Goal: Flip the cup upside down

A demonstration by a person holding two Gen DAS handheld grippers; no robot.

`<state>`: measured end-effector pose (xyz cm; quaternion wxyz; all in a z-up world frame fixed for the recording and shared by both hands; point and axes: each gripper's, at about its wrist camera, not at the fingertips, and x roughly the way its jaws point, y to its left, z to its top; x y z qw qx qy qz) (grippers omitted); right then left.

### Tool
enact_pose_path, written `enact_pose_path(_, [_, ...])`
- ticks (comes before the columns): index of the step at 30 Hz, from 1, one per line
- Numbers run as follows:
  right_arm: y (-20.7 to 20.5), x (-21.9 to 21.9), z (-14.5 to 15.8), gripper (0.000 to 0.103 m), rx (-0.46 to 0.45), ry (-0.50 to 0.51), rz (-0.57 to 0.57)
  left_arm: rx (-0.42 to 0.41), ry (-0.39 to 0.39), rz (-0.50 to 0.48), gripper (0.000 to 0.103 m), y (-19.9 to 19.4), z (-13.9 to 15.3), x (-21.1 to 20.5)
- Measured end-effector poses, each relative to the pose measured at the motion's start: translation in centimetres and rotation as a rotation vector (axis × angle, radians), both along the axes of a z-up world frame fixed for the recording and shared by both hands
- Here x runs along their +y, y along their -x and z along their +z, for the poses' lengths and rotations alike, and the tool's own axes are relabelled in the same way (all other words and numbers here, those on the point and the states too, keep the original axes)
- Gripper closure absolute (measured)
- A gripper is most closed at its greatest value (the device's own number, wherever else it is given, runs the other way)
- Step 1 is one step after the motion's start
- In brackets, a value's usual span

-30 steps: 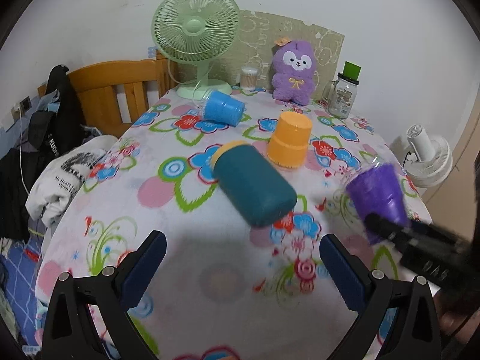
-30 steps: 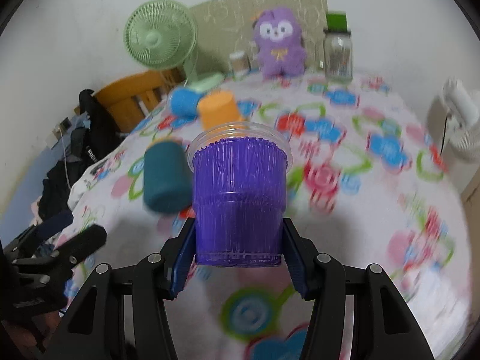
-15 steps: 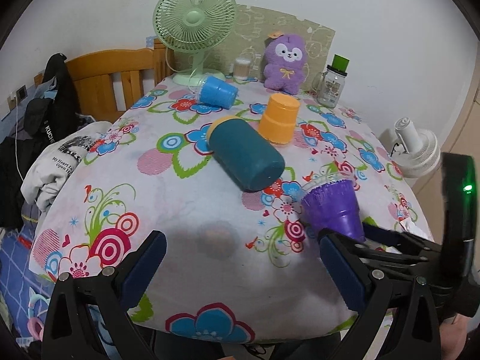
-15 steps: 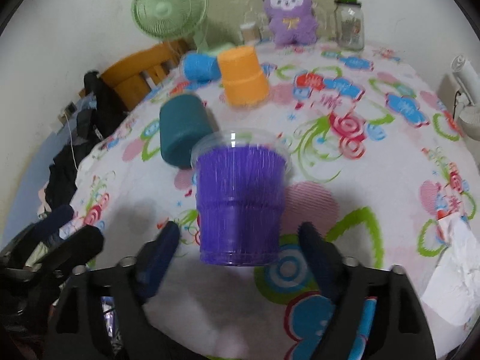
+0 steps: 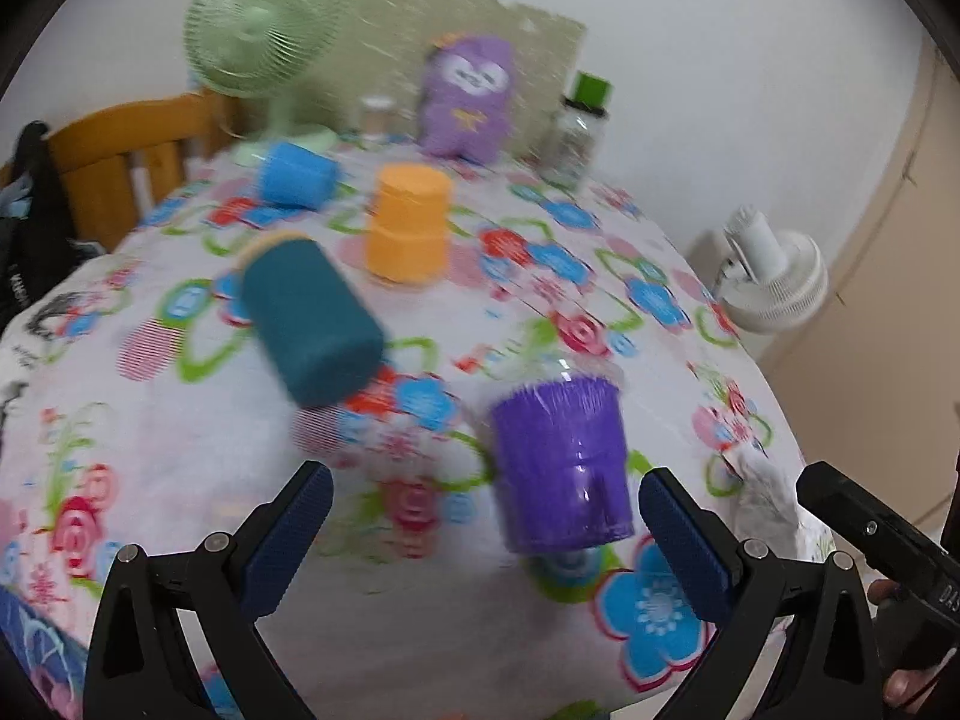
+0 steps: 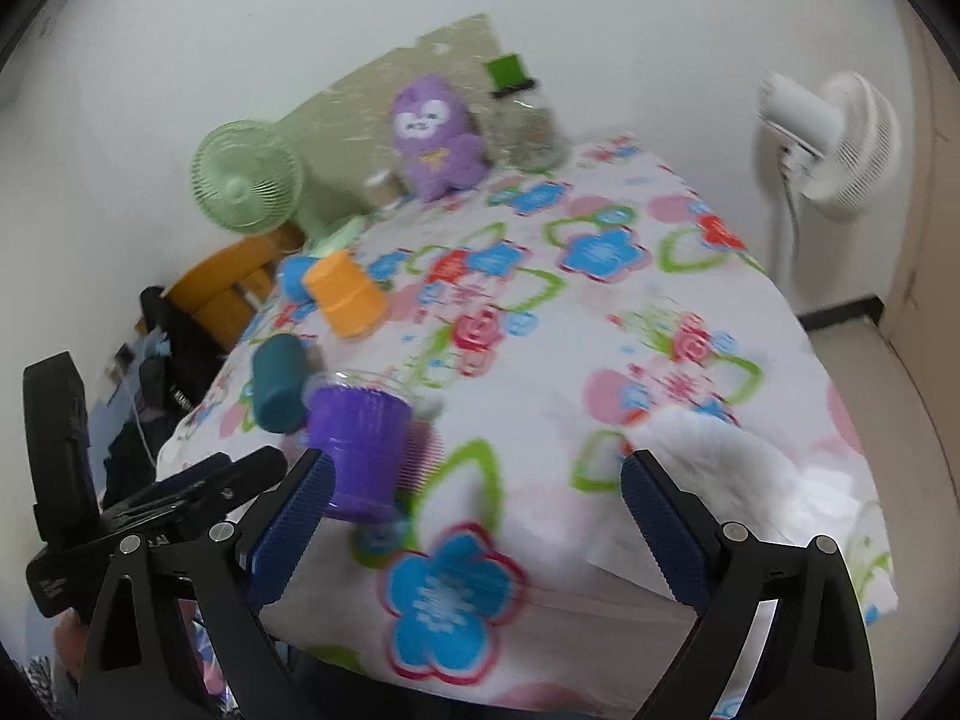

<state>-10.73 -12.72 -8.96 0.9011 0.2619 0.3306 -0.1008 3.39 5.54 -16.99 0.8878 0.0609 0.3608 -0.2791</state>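
the purple cup (image 5: 561, 462) stands on the flowered tablecloth (image 5: 180, 456) near the front edge, its wide clear rim uppermost and its narrow end on the cloth, touched by neither tool. the left gripper (image 5: 480, 540) is released, its blue pads spread wide, the cup between them but a little beyond, closer to the right pad. the right gripper (image 6: 474, 516) is also spread and empty; in its view the cup (image 6: 363, 450) sits just beyond its left pad. farther back a teal cup (image 5: 309, 324) lies on its side, an orange cup (image 5: 408, 231) stands inverted, and a blue cup (image 5: 297, 174) lies near the green fan (image 5: 264, 36). a purple plush toy (image 5: 468, 102) and a jar (image 5: 579, 132) stand at the far edge.
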Motion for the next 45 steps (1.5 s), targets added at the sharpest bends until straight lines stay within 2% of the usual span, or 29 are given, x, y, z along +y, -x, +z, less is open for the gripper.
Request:
enact_pose_path(4, [0.6, -0.9, -1.4, 0.005, 0.015, -0.022, -0.015, 0.023, -0.055, -0.049, 0.0, 0.1, -2.4, -2.8])
enact_pose_path(8, [1.2, -1.4, -2.1, 0.005, 0.01, -0.038, -0.024, 0.023, -0.058, -0.102, 0.002, 0.0, -3.9, -4.2])
enact_pose_path(10, [1.4, -1.6, -2.2, 0.005, 0.005, -0.041, -0.025, 0.021, -0.075, -0.118, 0.016, -0.2, -4.4, -4.8])
enact_pose_path(12, [1.5, -1.6, -2.2, 0.005, 0.004, -0.042, -0.029, 0.027, -0.104, -0.135, 0.035, -0.3, -4.8, -5.2])
enact_pose_path(13, [1.5, -1.7, -2.2, 0.005, 0.004, -0.042, -0.032, 0.032, -0.112, -0.143, 0.039, -0.4, -4.9, -5.3])
enact_pose_path(14, [1.6, -1.8, -2.3, 0.005, 0.004, -0.044, -0.035, 0.033, -0.108, -0.145, 0.045, -0.4, -4.8, -5.1])
enact_pose_path(21, [1.0, -1.2, -2.2, 0.005, 0.005, -0.047, -0.02, -0.068, -0.059, -0.138, 0.046, 0.4, -1.3, -3.0])
enact_pose_path(25, [0.2, -0.3, -1.8, 0.005, 0.0, -0.038, 0.006, -0.093, -0.012, -0.115, 0.059, 0.1, 1.1, -1.0])
enact_pose_path(33, [-0.6, 1.1, -1.2, 0.006, -0.001, -0.016, 0.038, -0.101, 0.039, -0.078, 0.059, -0.5, 3.0, 1.7])
enact_pose_path(39, [-0.5, 1.1, -1.3, 0.006, 0.006, -0.015, 0.029, -0.095, 0.051, -0.095, 0.056, -0.3, 3.0, 1.6])
enact_pose_path(40, [-0.5, 1.0, -1.3, 0.005, 0.008, -0.014, 0.026, -0.095, 0.049, -0.099, 0.054, -0.2, 3.0, 1.4])
enact_pose_path(42, [-0.3, 0.8, -1.4, 0.006, 0.011, -0.015, 0.02, -0.098, 0.049, -0.105, 0.039, -0.1, 2.9, 1.1])
enact_pose_path(45, [-0.1, 0.4, -1.6, 0.006, 0.013, -0.018, 0.011, -0.103, 0.056, -0.108, 0.027, -0.1, 2.9, 0.7])
